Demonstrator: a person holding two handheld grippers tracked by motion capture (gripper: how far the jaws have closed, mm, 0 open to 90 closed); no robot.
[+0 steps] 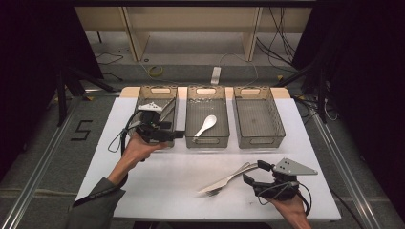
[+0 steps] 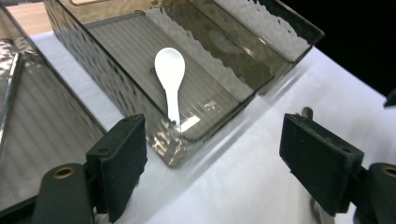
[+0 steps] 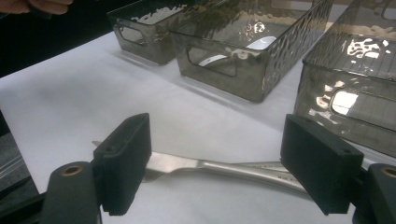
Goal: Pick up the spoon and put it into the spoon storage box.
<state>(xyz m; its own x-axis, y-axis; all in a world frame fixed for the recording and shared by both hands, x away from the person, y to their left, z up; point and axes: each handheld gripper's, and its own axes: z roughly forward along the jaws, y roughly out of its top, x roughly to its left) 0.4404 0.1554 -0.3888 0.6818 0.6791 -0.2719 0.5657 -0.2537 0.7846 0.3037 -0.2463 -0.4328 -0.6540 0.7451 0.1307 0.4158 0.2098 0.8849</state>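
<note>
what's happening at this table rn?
A person is sorting cutlery into three smoked plastic bins. The right gripper, jaws open, sits at the handles of a knife and fork lying together on the white table, not yet gripping. The left gripper, also open and empty, hovers at the near end of the left bin. A white spoon already lies in the middle bin; the right bin looks empty.
</note>
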